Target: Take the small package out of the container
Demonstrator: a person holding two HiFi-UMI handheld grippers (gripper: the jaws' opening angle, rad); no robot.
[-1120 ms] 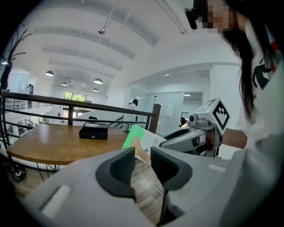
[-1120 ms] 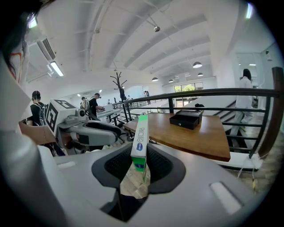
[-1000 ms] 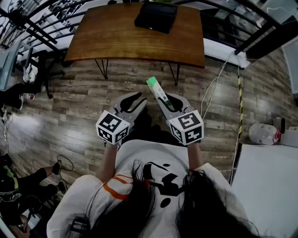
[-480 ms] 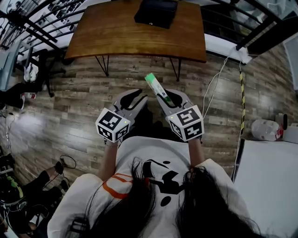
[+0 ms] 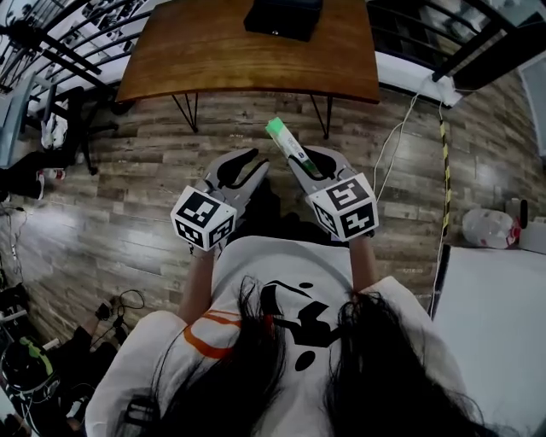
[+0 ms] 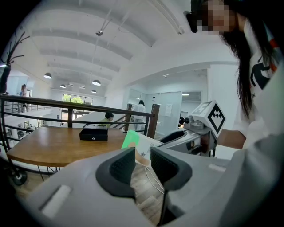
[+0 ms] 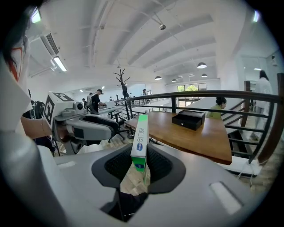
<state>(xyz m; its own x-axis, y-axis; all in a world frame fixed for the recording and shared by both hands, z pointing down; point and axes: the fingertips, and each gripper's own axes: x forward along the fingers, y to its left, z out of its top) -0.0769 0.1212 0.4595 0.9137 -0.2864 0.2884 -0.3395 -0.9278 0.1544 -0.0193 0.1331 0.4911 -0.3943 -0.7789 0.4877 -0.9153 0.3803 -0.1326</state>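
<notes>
Small package (image 5: 288, 147): body was white, one end bright green, blue oval mark on narrow side.
Left gripper (image 5: 239, 164), right gripper (image 5: 309, 162): shells were light grey; pads (image 7: 159, 164) black, finely ribbed.
Marker cubes (image 5: 203, 219): faces were white with black square-block patterns.
Table (image 5: 213, 60): top was warm brown wood grain, legs black.
Box (image 5: 284, 17): was black.
Floor (image 5: 136, 188): planks were grey-brown, streaked.
Shirt (image 5: 281, 282): was white with black and orange print.
Floor tape (image 5: 443, 171): stripes were yellow and black.

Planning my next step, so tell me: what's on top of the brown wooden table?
One flat black box rests on the brown wooden table, near its far side. The box looks closed, so anything inside is hidden.
</notes>
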